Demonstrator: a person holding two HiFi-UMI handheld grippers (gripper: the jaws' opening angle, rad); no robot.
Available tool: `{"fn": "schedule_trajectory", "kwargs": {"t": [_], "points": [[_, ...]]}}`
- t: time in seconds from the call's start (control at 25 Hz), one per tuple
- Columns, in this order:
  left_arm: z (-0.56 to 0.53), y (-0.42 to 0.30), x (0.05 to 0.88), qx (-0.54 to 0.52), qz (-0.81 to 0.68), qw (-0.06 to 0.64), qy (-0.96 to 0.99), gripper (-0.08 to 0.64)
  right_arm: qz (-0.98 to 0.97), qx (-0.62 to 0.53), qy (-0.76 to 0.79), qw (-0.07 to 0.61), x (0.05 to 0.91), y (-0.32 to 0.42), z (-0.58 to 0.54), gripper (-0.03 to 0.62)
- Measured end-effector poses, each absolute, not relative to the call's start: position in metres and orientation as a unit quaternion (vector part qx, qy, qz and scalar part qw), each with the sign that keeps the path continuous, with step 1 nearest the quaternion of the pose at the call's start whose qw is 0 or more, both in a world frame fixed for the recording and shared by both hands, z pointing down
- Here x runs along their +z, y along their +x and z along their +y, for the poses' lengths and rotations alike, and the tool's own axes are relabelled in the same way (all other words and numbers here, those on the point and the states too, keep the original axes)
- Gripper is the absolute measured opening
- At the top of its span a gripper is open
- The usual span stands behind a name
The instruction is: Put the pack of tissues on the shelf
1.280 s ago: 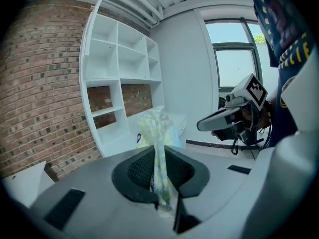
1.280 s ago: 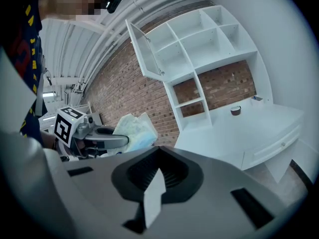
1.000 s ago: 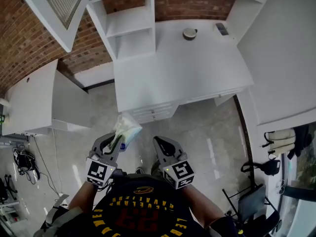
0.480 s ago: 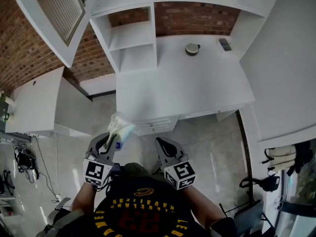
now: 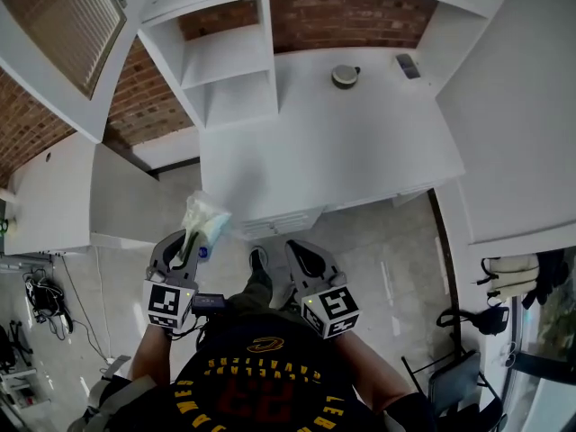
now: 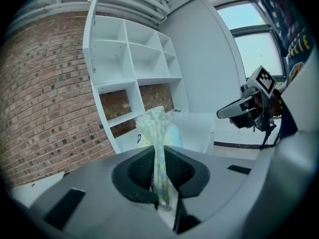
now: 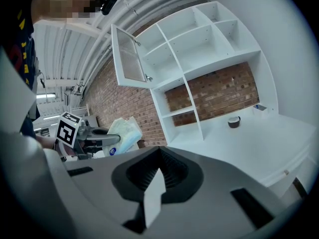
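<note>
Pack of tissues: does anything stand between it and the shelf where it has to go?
Nothing visible does. The pack of tissues, clamped in the left hand-held gripper, is over the floor before the white desk. The shelf faces it with open compartments, and the small cup sits well off to the right.

A home study is suggested: white desk (image 5: 342,151) at twelve o'clock, cubby shelving (image 5: 229,79) and brick wall (image 5: 360,16) at eleven.
</note>
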State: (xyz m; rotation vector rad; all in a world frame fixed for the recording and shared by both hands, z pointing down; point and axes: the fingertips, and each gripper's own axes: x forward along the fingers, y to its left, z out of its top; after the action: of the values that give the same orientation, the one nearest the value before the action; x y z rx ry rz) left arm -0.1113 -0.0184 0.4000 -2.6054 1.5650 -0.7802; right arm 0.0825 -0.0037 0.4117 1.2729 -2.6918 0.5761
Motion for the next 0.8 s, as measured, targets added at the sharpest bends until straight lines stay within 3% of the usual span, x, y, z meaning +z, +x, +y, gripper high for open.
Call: {"fn": "schedule_trajectory", "kwargs": {"t": [0.8], "points": [[-0.187, -0.139, 0.419, -0.268, 0.429, 0.023, -0.862, 0.046, -0.851, 0.201, 0.483, 0.052, 0.431, 0.049, -0.153, -0.005]]}}
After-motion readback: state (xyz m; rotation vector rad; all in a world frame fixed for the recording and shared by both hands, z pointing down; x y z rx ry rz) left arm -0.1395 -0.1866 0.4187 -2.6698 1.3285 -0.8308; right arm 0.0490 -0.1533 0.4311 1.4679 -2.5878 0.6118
